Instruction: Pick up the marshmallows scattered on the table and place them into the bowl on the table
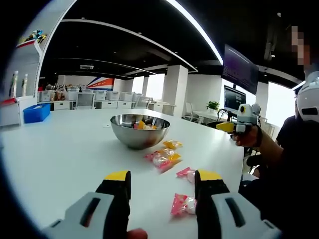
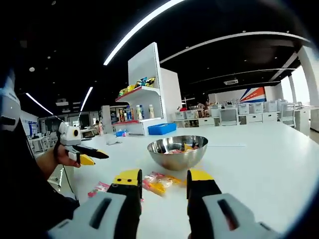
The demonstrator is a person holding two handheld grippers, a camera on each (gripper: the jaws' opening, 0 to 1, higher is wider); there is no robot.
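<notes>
Marshmallows (image 1: pixel 163 158) in crinkly pink, yellow and orange wrappers lie scattered on my white table (image 1: pixel 60 159) just beside the steel bowl (image 1: pixel 139 130), which holds a few. My left gripper (image 1: pixel 162 181) and right gripper (image 2: pixel 162 181) hover released, grasping nothing.

A broad white table (image 1: pixel 60 154) is carrying a steel bowl (image 1: pixel 139 130) near its middle, with several pink and yellow wrapped marshmallows (image 1: pixel 163 158) lying scattered on the surface just beside the bowl, while a blue bin (image 1: pixel 36 113) is sitting at its far edge.
</notes>
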